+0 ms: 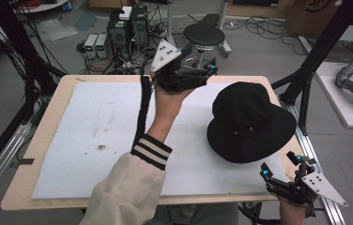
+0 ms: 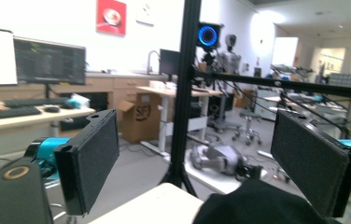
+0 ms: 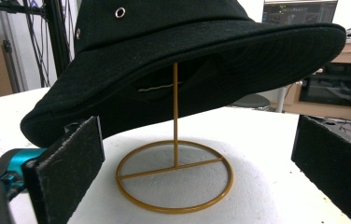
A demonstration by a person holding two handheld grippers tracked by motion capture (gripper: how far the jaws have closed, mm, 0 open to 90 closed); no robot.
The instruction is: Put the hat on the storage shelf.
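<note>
I see the hat [image 1: 251, 123] on its gold stand [image 3: 175, 173], right side of the worktop [image 1: 57, 101]. My left tongs [image 1: 194, 71] gape empty at the far edge; right tongs [image 1: 278, 171] wait wide at the near-right corner. A stool [image 1: 204, 35] stands beyond.

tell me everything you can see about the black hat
The black hat is a soft, fabric-looking bucket style with a wide, drooping brim and small metal eyelets on the crown. It sits on a thin gold wire stand, a ring base with an upright rod, on the white mat's right side. Neither gripper touches it.
</note>
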